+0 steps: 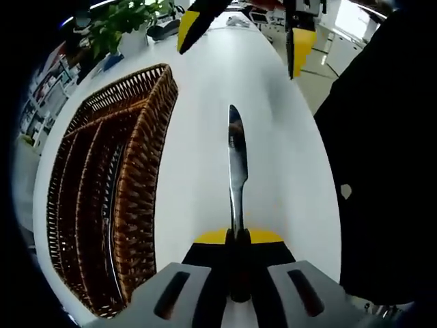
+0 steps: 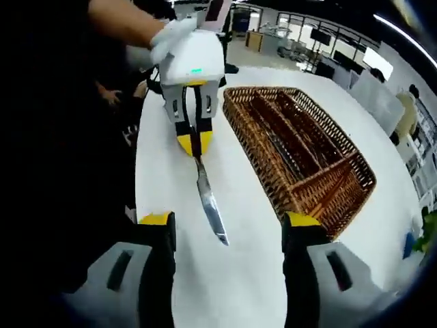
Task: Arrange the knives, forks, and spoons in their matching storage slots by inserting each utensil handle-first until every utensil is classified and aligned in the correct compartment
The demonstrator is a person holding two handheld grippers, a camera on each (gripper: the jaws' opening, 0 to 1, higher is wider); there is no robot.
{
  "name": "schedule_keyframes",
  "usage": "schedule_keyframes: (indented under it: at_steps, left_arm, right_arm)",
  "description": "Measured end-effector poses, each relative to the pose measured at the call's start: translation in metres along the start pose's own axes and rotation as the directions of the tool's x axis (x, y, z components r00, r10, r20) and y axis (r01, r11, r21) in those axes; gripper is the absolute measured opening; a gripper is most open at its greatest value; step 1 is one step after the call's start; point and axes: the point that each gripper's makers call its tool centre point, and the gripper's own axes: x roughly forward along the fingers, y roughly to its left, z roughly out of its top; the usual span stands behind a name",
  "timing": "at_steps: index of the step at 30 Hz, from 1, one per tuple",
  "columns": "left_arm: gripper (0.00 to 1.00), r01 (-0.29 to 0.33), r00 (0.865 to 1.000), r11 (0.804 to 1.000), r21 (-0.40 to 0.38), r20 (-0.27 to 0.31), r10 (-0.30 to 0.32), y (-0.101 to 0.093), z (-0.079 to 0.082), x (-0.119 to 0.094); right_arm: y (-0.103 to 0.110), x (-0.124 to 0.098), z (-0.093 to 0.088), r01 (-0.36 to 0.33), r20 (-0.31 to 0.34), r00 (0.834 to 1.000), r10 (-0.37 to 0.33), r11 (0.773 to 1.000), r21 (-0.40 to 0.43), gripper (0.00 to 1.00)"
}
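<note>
Right now the left hand-held gripper is clamped on the handle of a knife, whose blade points forward above the white tabletop. A brown wicker basket with long compartments lies on the tabletop just beside the knife; something thin and metallic lies in one slot. In the right gripper view, the right hand-held gripper hangs with its jaws spread wide and empty, near the knife's tip.
</note>
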Motion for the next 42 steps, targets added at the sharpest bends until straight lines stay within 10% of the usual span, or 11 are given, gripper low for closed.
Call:
schedule_keyframes:
  at_steps: [12,42]
  left_arm:
    - [0.06,0.002,1.000,1.000,-0.005,-0.001,-0.002,-0.002,-0.001,0.000]
    - [0.20,-0.035,0.996,0.999,0.014,0.084,0.034,0.004,0.000,-0.002]
  right_arm:
    - [0.024,0.042,-0.025,-0.216,-0.168,0.966,0.195,0.970,-0.116,0.34]
    - [0.030,0.039,-0.021,-0.296,-0.317,0.913,0.258,0.952,-0.077,0.08]
